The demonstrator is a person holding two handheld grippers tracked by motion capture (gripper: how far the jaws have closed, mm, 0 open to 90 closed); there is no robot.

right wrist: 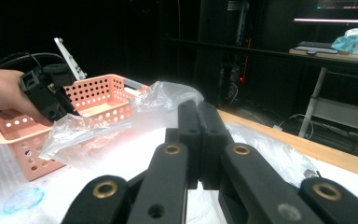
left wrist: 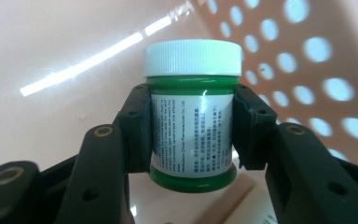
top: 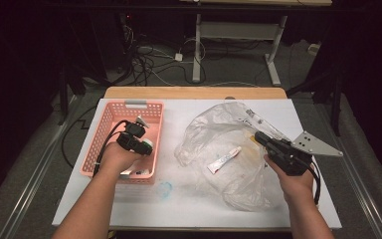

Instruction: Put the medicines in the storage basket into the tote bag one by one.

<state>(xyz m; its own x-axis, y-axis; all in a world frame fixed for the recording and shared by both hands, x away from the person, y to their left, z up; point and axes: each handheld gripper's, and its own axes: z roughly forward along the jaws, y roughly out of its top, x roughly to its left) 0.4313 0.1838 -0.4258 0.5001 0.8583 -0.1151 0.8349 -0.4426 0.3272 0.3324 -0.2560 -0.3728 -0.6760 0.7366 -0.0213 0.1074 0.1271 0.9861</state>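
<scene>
**Jar held over the basket**

Jar (left wrist: 192, 114), one only, green with a white ribbed cap, is sitting clenched between the jaws of the left gripper (left wrist: 192, 135). In the left gripper view it is standing upright between the pads, its long axis running along the jaws and its cap pointing away from the hand, toward the pink wall behind. In the high view the left gripper (top: 140, 142) is hanging over the one pink basket (top: 110, 115), inside its rim; something pale is lying on the basket floor, too hidden to name. One clear plastic bag (top: 214, 130) is spreading across the white table (top: 189, 209), with one small white tube (top: 225, 159) lying inside it. The right gripper (right wrist: 198, 119), jaws pressed together on nothing, is hovering at the bag's edge.
</scene>
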